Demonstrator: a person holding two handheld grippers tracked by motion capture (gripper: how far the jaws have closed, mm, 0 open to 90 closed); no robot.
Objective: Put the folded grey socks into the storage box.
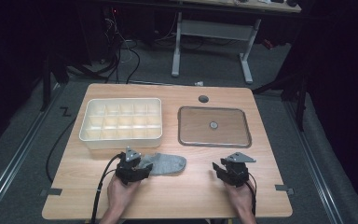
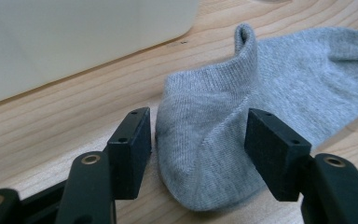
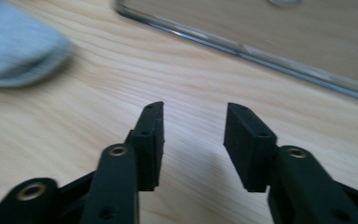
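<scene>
One sock [image 2: 223, 126] between left gripper [image 2: 198, 140] jaws.

The high view looks forward and down over the whole tabletop [image 1: 168, 196] from above. The left gripper view sits low, close on the grey sock [image 2: 242, 116]. The right gripper view skims the wood, catching that sock's [image 3: 14, 51] edge too.
</scene>
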